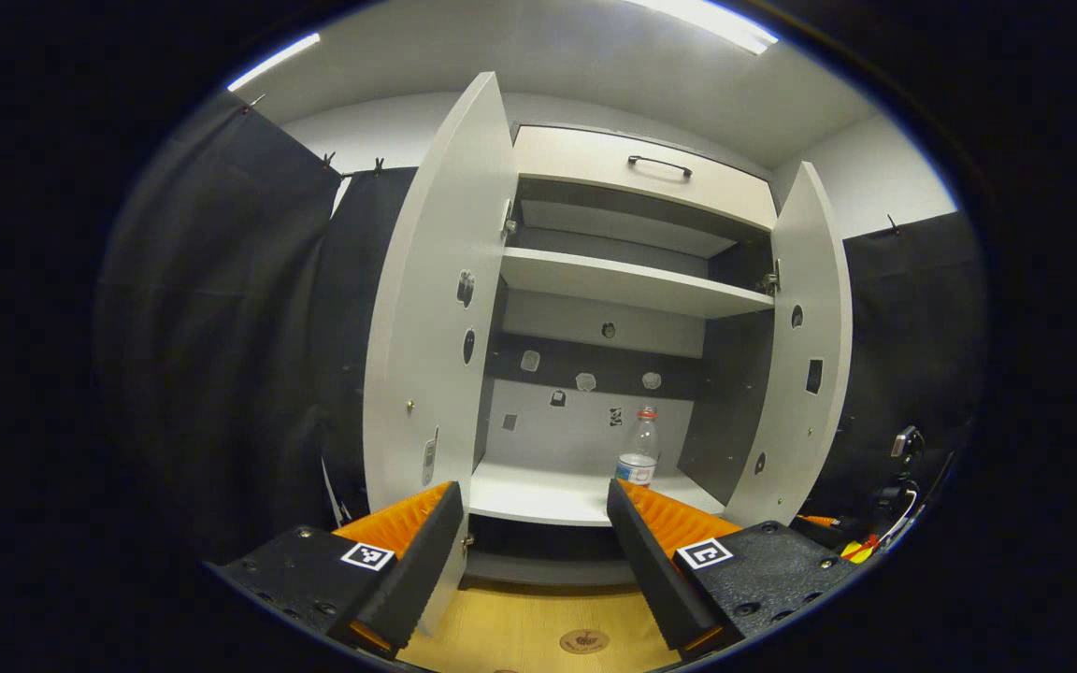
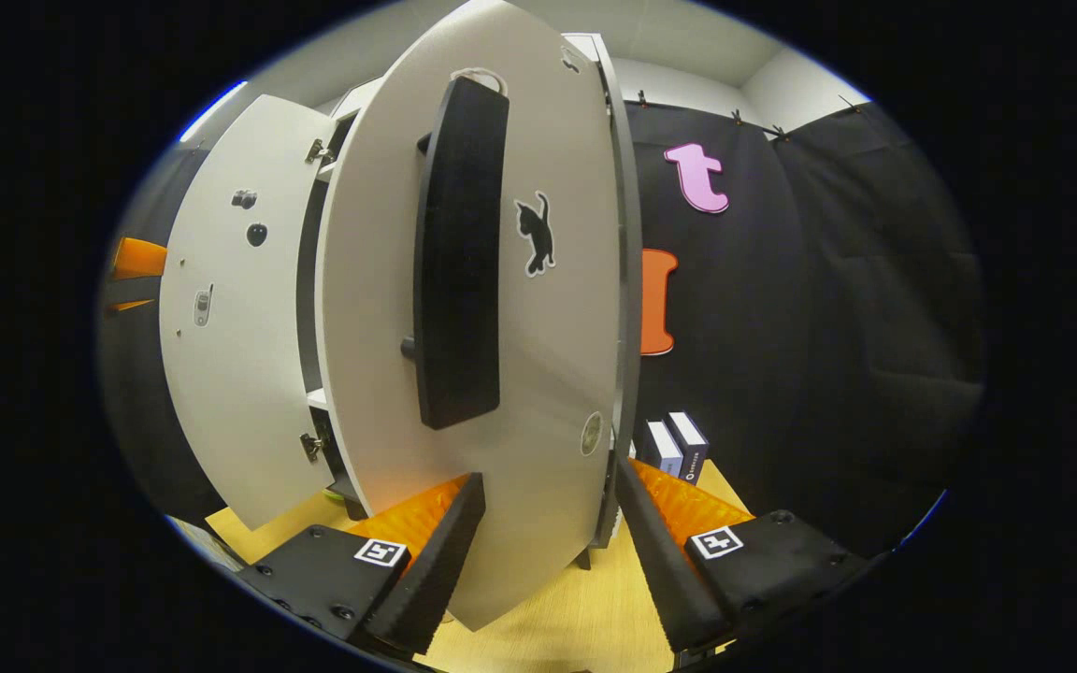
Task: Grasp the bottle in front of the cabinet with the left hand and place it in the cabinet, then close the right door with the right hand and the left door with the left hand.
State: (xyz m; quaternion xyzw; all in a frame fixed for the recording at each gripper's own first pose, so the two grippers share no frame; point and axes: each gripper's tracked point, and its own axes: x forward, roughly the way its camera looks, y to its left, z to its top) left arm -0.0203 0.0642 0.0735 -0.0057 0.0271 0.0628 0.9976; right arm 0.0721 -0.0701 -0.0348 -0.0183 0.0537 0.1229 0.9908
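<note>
Left gripper view: the clear plastic bottle (image 1: 639, 450) stands on the cabinet's bottom shelf (image 1: 538, 495), both doors open, the left gripper (image 1: 534, 551) spread wide and empty. Right gripper view: the right gripper (image 2: 548, 551), wide open, straddles the right door (image 2: 538, 308) without gripping it.

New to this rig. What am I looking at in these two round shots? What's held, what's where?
No robot arm: a person carries a two-finger gripper in each hand, and a fisheye camera rides on each, looking along its fingers.

Left gripper view: the left gripper is open and empty, facing the cabinet. Both doors stand open. The bottle stands upright on the bottom shelf.

Right gripper view: the right gripper is open, close up to the outer face of the right door, which carries a long dark handle and a cat sticker. The left door is beyond it. Two small boxes stand on the wooden table.
</note>
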